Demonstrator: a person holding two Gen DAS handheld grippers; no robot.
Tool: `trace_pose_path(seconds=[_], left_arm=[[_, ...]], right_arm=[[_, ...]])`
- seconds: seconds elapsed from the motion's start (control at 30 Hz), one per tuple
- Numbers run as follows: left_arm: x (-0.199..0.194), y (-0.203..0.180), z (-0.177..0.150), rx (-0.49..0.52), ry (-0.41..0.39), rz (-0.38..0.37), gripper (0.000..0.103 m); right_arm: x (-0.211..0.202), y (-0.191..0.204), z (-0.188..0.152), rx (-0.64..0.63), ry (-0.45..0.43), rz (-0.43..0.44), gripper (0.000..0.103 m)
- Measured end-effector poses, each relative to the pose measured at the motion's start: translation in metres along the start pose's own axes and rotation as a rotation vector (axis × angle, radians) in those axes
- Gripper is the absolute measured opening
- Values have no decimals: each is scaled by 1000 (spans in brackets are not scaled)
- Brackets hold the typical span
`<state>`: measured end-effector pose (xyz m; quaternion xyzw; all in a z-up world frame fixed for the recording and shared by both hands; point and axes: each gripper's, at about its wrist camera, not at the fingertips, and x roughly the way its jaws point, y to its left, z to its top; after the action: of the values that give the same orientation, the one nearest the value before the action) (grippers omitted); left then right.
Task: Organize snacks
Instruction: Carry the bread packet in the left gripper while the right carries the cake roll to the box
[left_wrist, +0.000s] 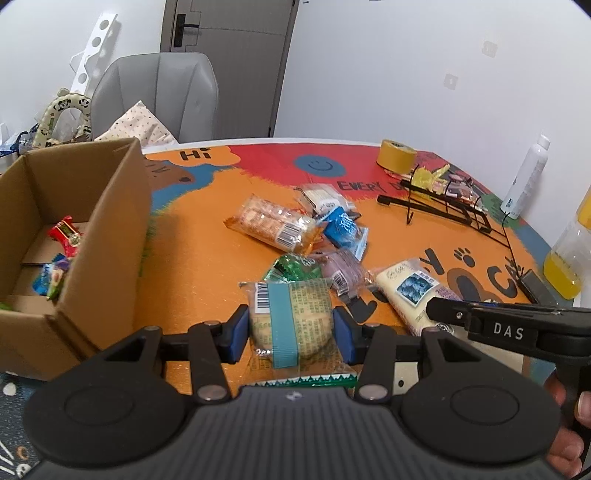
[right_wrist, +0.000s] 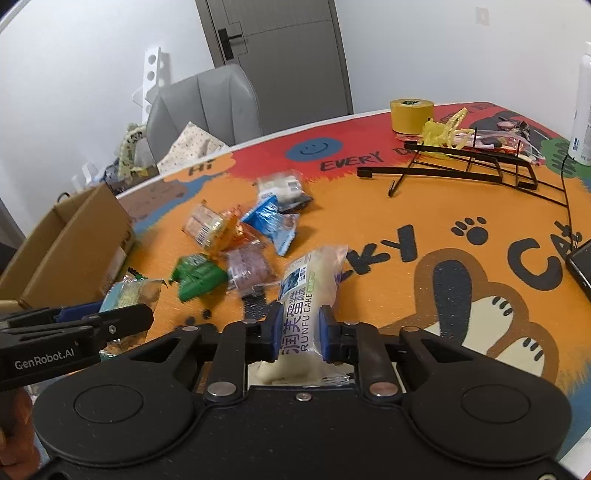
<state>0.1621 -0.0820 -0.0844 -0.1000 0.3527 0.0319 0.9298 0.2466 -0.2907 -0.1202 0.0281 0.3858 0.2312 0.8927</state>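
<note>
We hold two black plastic grippers with blue pads over a round table (left_wrist: 207, 266) covered in a glittery orange, red and blue cartoon mat. Our left gripper (left_wrist: 291, 328) pinches a round pale pastry in a clear crinkly wrapper with a teal band (left_wrist: 291, 317), its pads pressed against both sides of the soft bun. Our right gripper (right_wrist: 302, 328) is squeezed tight on a long white cake in a clear film wrapper printed "RUNFU CAKE" (right_wrist: 308, 291), denting it at the near end.

Between and beyond the two lies a loose heap of snacks: a green foil packet (left_wrist: 293, 267), a purplish bun in clear film (left_wrist: 341, 271), a blue-and-white sachet (left_wrist: 343, 229), an orange-edged pack of crackers (left_wrist: 275, 223) and a small white-labelled packet (left_wrist: 321, 195). At the left stands an open brown corrugated cardboard box (left_wrist: 99, 236), holding a red sweet wrapper (left_wrist: 66, 234) and other bright packets.

Farther back sit a roll of yellow tape (left_wrist: 396, 155), a flat black wire rack (left_wrist: 443, 210) and a white cylindrical bottle (left_wrist: 528, 177).
</note>
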Motion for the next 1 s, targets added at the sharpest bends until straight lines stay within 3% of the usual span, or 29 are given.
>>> trace_pose_path(seconds=[0.43, 1.0], left_arm=[[-34, 16, 17, -14, -71, -20, 47], [-69, 71, 44, -43, -154, 46, 47]], right_arm=[[-19, 28, 17, -20, -57, 53, 17], [-21, 89, 40, -85, -111, 117, 17]])
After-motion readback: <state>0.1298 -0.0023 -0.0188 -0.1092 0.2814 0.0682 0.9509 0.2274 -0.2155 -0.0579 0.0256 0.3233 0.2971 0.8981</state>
